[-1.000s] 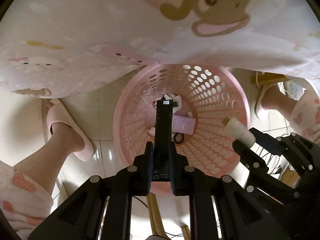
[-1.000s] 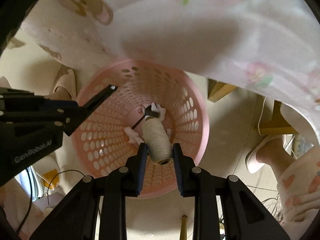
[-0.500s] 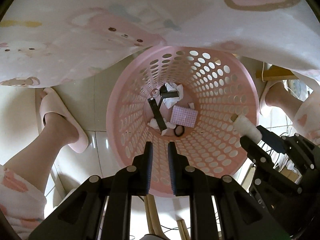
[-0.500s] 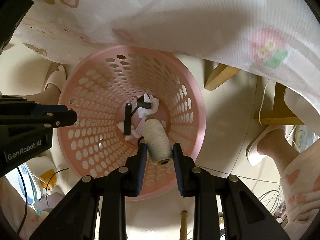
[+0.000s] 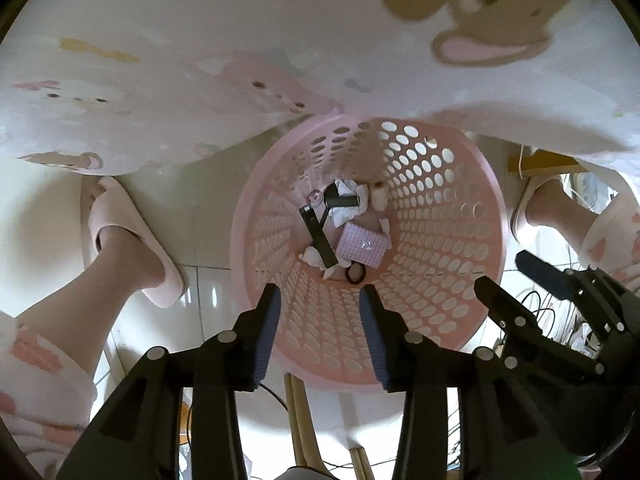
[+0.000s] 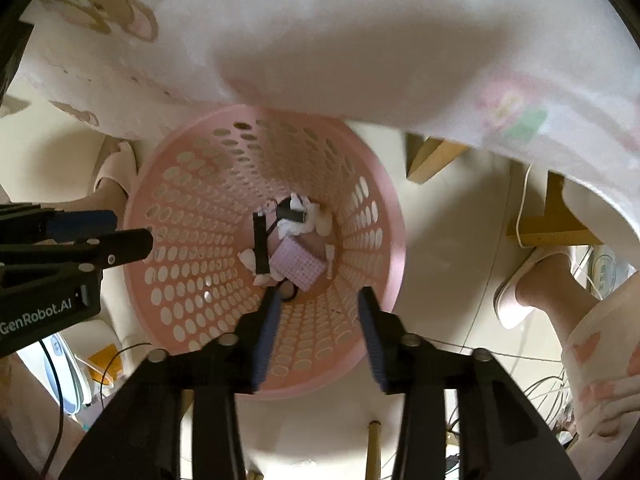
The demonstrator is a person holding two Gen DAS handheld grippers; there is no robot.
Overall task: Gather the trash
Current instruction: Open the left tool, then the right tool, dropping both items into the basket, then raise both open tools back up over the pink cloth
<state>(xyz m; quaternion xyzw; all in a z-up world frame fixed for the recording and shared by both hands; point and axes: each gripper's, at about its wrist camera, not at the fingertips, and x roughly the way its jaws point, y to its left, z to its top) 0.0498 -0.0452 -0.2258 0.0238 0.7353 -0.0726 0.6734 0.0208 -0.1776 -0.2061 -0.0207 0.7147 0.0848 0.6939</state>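
Left gripper (image 5: 320,300): jaws just spread apart, nothing between them.
Right gripper (image 6: 318,296): likewise just opened, empty.
Trash: black strip (image 5: 318,236), checked pink packet (image 5: 362,246), white tissues lie at the bottom of the perforated round pink plastic basket (image 5: 492,216), toward its 12 o'clock wall.
Advice: lift both straight up, clear of the rim.

Only one piece of writing can be read — the white lettering "GenRobot.AI" on the black body of the left gripper (image 6: 108,246), which enters the right wrist view from the left edge; the words run along the lower part of that housing, slightly tilted, and the first letter sits at the very border of the picture. In the left wrist view no lettering shows on either gripper. The printed fabric that fills the top of both views carries cartoon figures but no legible words, and nothing inside the pink basket (image 5: 486,216) bears a readable label.
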